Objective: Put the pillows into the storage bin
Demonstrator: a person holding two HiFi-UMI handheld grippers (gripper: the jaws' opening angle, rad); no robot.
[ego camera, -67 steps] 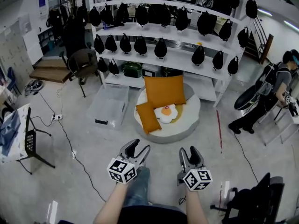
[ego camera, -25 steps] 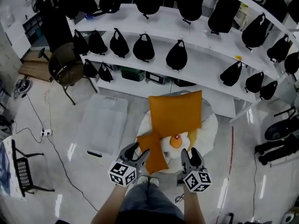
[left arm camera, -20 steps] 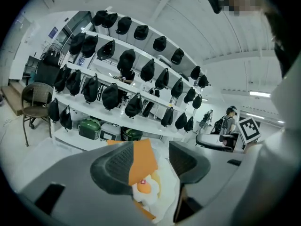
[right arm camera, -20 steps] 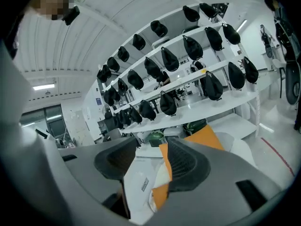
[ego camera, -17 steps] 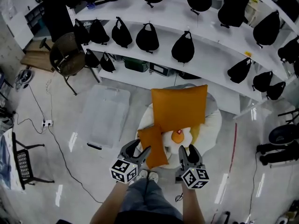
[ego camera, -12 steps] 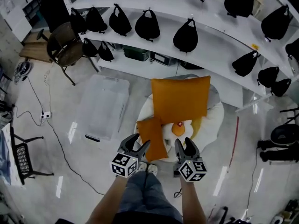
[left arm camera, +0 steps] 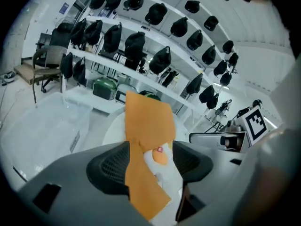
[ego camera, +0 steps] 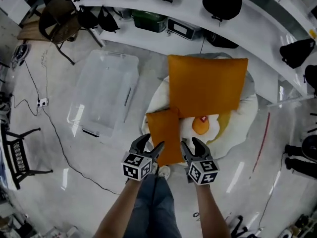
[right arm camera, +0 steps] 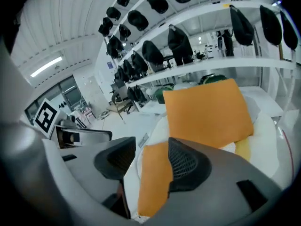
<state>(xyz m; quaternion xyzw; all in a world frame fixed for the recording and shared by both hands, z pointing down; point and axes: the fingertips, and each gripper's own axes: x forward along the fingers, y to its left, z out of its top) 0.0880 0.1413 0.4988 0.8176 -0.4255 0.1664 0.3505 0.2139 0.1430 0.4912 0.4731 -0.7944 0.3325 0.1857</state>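
1. The small orange pillow (ego camera: pixel 165 135) lies on the round white cushion (ego camera: pixel 243 129). It sits directly ahead of you, its near end just beyond both grippers.
2. Its long axis runs away from you, towards the large orange pillow (ego camera: pixel 207 86), which it touches. A fried-egg pillow (ego camera: pixel 202 126) sits just to its right.
3. Your left gripper (ego camera: pixel 151 144) is at the pillow's near left corner. Its jaws are opening and grip nothing, with the pillow showing in the gap ahead.
4. Your right gripper (ego camera: pixel 190 144) is at the near right corner, jaws partly apart and empty. Both look about equally near.
5. The clear storage bin (ego camera: pixel 84 118) lies on the floor to the left, with bare floor between it and the cushion.
6. White shelving crowds the far side, so the free room is leftward.
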